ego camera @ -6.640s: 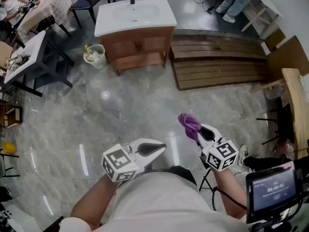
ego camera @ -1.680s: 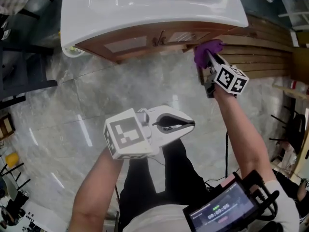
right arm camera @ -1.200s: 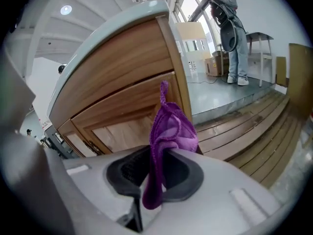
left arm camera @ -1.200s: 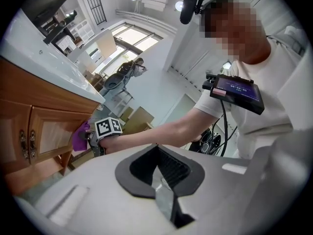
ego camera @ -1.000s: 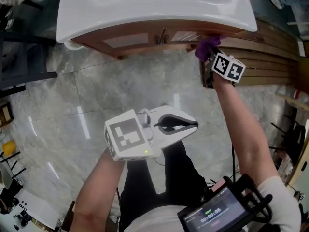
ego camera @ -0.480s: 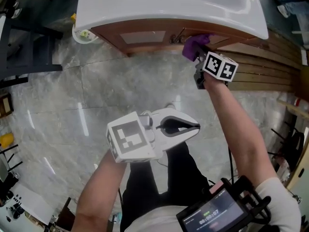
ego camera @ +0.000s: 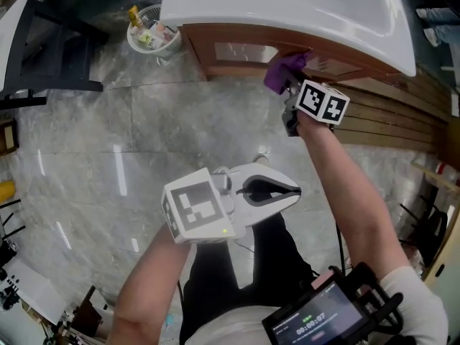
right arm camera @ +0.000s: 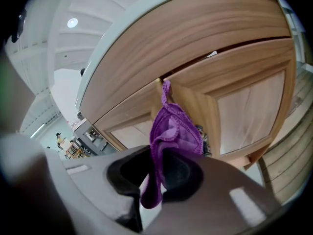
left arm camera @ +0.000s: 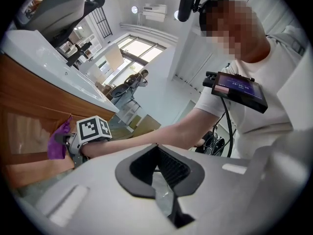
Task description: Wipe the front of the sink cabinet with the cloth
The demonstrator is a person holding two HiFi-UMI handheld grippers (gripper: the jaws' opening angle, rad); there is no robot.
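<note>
Your right gripper point(right arm camera: 155, 180) is clamped on the purple cloth point(right arm camera: 174, 131). The cloth looks pressed to the cabinet front point(right arm camera: 230, 62) just ahead of it, at the door seam. Left gripper point(ego camera: 291, 190) is closed, empty and well behind. Looks early: most of the front is left to wipe.

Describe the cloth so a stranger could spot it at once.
Find the white sink on its wooden cabinet. At the cabinet's front, where the two doors meet, the right gripper holds a small bunched cloth against the wood. It is the only purple thing among brown wood and white basin.
</note>
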